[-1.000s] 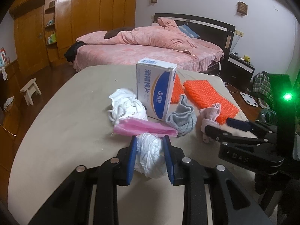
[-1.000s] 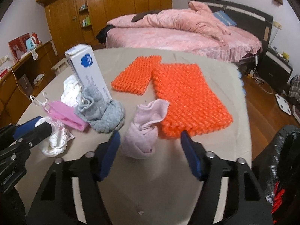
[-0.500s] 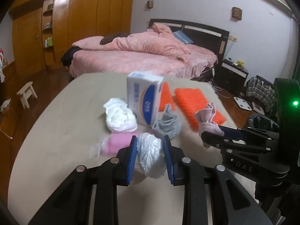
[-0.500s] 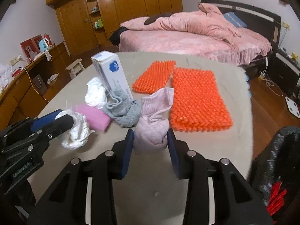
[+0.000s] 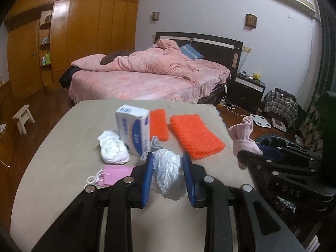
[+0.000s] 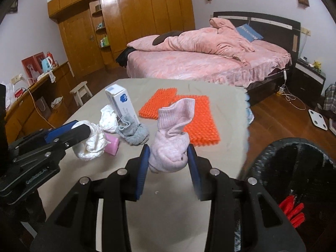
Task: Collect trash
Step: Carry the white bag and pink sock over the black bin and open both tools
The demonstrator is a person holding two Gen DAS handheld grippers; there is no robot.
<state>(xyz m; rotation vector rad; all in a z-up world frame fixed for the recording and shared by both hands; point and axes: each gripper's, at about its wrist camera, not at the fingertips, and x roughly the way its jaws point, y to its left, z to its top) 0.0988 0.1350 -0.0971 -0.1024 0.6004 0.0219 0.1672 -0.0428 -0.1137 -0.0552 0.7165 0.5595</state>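
The table point(image 6: 88, 113), covered in beige, fills the middle of both views, and the black trash bin point(image 6: 294, 163) stands off its edge at about 4 o'clock in the right wrist view, with something red inside. On the table lie two orange textured mats point(image 5: 195, 134) at 12 o'clock, a white and blue box point(image 5: 132, 128) standing at 11 o'clock, a white crumpled wad point(image 5: 113, 149) and a pink pouch point(image 5: 117, 173) near 9 o'clock, and a grey sock point(image 6: 132, 131) beside the box.

The left hand-held gripper point(image 5: 168, 168) pinches a crumpled white tissue ball point(image 5: 168, 172) between its blue pads and holds it above the table. The right hand-held gripper point(image 6: 169, 159) is pressed on a pale pink sock point(image 6: 172, 138), which also hangs clear of the surface (its cuff stands up loosely).

I judge the step in hand to be the carrying: both pieces are picked up and not yet dropped. The next move calls for bringing each gripper over the bin mouth and only then spreading the jaws, the right one first because it is nearer. The soft sock may cling to a pad.
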